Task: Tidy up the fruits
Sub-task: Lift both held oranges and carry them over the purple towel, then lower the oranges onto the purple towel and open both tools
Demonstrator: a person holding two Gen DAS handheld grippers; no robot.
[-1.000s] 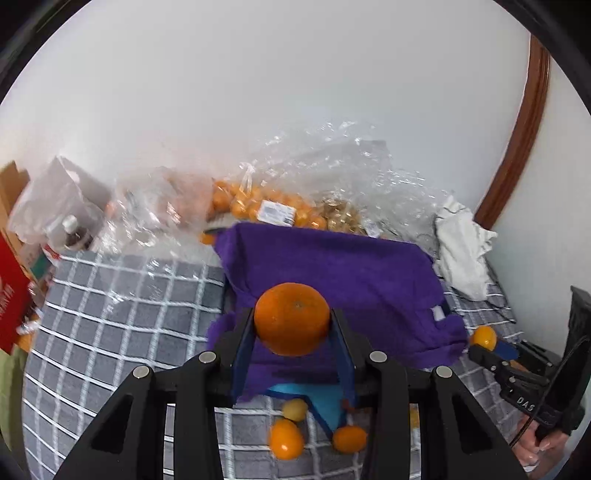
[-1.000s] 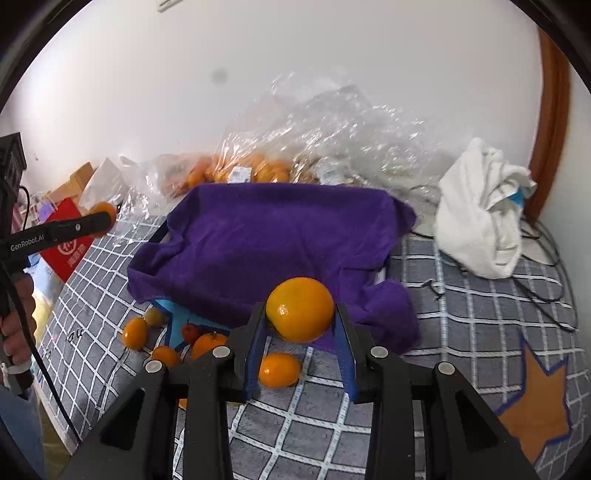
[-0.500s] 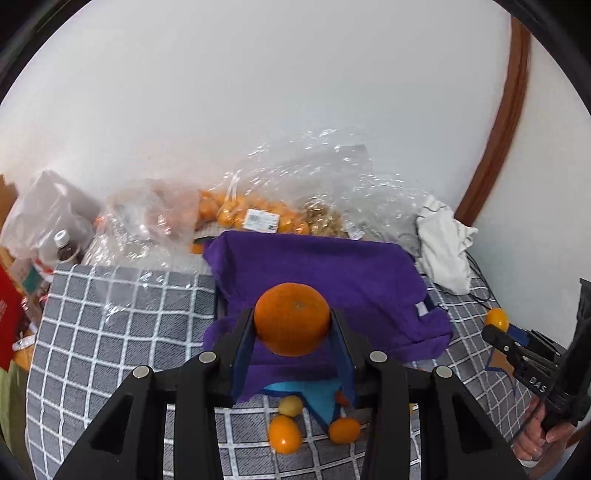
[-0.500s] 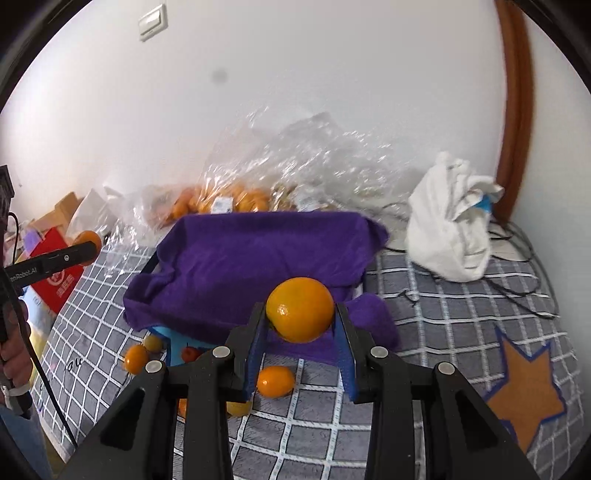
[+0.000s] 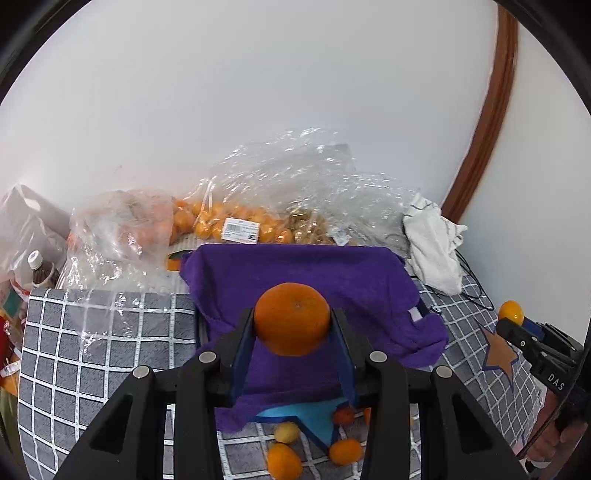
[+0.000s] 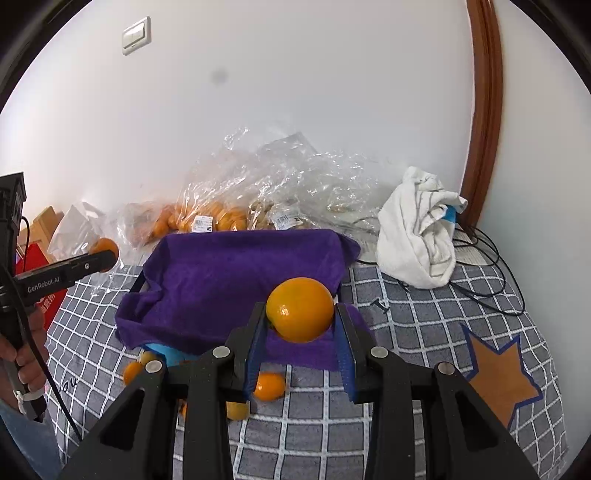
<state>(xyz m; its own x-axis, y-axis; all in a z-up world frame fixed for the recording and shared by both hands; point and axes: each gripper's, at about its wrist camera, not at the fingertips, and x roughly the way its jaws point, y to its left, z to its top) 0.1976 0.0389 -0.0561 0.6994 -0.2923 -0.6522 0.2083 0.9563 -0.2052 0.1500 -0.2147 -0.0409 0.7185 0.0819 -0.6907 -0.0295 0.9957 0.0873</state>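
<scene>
A home: checked bedspread (image 6: 424, 325), wall switch (image 6: 136, 35), shopping bags (image 6: 258, 192)

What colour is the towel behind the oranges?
Purple towel; clearest in the right wrist view.

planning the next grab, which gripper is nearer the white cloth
Right. The right gripper sits on the white cloth's side of the purple towel; the left gripper is across the towel.

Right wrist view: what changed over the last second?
The right gripper rose with its orange: a light switch has come into view, and the purple towel and loose fruit sit lower and smaller. Unchanged: both grips; the left gripper still holds its own orange.
</scene>
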